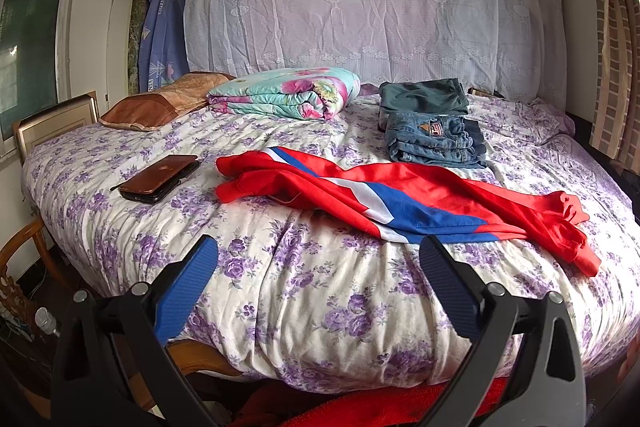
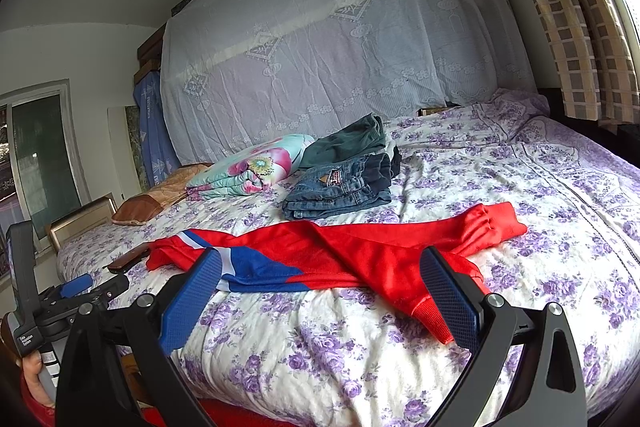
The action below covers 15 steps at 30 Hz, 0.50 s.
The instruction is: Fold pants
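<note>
1. Grippers: left gripper and right gripper both spread wide, holding nothing, above the bed's near edge.
2. One pair of red pants lies unfolded across the bed, just beyond the fingers.
3. Two folded garments: jeans and dark green pants behind.
4. One wallet, one folded quilt.

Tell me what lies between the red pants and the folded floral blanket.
Only bare purple-flowered bedspread: in the left wrist view nothing sits between the red pants and the floral blanket. The folded jeans lie off to the side.
</note>
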{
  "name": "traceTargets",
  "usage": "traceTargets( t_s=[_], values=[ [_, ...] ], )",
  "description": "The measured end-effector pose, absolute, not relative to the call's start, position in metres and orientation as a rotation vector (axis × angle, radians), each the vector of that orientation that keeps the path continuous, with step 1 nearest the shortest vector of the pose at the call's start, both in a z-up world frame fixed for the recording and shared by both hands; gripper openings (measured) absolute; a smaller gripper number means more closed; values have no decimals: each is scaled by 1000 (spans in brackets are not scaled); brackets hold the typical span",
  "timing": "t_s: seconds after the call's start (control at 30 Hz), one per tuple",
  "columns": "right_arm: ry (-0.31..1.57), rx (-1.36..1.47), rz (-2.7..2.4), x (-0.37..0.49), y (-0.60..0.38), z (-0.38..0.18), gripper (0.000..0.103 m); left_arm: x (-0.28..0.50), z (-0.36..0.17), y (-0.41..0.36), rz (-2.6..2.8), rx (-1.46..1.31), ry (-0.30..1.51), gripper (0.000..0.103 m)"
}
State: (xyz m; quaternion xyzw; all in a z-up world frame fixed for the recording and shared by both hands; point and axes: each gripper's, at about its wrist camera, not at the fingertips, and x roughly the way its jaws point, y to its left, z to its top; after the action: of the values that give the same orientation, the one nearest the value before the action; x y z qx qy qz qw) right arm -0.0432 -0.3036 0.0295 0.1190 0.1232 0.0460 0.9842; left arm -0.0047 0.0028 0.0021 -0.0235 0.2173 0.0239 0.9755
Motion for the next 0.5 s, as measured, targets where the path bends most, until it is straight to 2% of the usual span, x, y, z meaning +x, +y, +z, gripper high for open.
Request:
traceTargets(
  t_s=[0.5],
  values=[
    [248, 237, 93, -43, -303, 29, 100, -5, 2, 2, 48, -48, 438, 98]
  ],
)
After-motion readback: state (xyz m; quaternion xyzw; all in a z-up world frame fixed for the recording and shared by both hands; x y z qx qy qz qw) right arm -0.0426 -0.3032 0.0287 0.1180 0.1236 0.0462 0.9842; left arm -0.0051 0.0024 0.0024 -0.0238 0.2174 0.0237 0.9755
